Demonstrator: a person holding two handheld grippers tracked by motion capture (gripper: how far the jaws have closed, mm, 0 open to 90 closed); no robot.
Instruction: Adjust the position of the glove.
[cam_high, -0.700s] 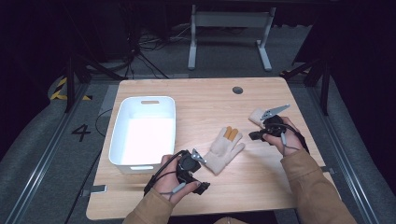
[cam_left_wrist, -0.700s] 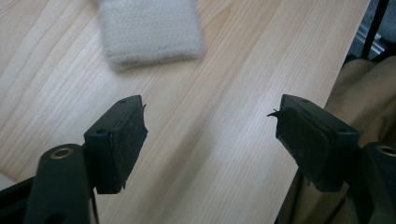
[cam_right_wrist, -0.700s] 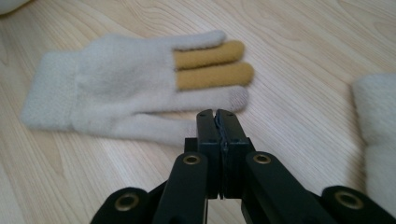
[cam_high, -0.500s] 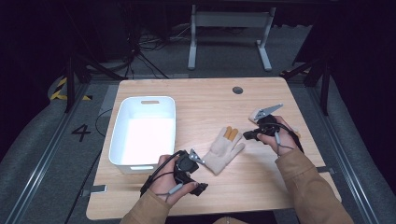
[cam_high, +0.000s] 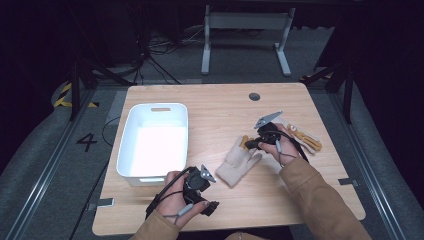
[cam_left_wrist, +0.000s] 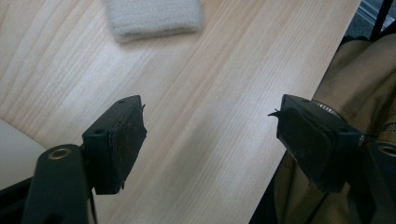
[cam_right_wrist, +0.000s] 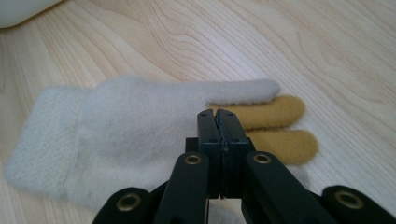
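Light wooden table (cam_high: 215, 115) carrying everything, seen from above. Sitting at the left of the table, an open rectangular white plastic bin (cam_high: 131, 145), with nothing visible inside. Lying near the middle of the table, well apart from the bin, a cream fleece glove with mustard-yellow fingers (cam_high: 239, 164), flat on the wood, cuff toward the near edge and fingers pointing away. Lying to the far right, a second glove in matching cream and mustard fleece (cam_high: 306, 139), partly hidden behind the right hand.

Resting low over the near edge of the table, beside the bin's near corner, the left claw (cam_left_wrist: 210, 135), its jaws standing wide apart with only bare wood between them; just the cuff of the middle glove showing at the top of the left gripper view.

Hovering over the finger end of the middle glove, the right claw (cam_right_wrist: 219, 135), jaws pressed together; in the right gripper view no fabric appearing pinched between them, the glove lying just beyond the tips.

Judging the step: approaching the middle glove for a pick-up, grasp not yet made. Likely calling next for spreading the right jaws, lowering onto the fabric and closing on it.
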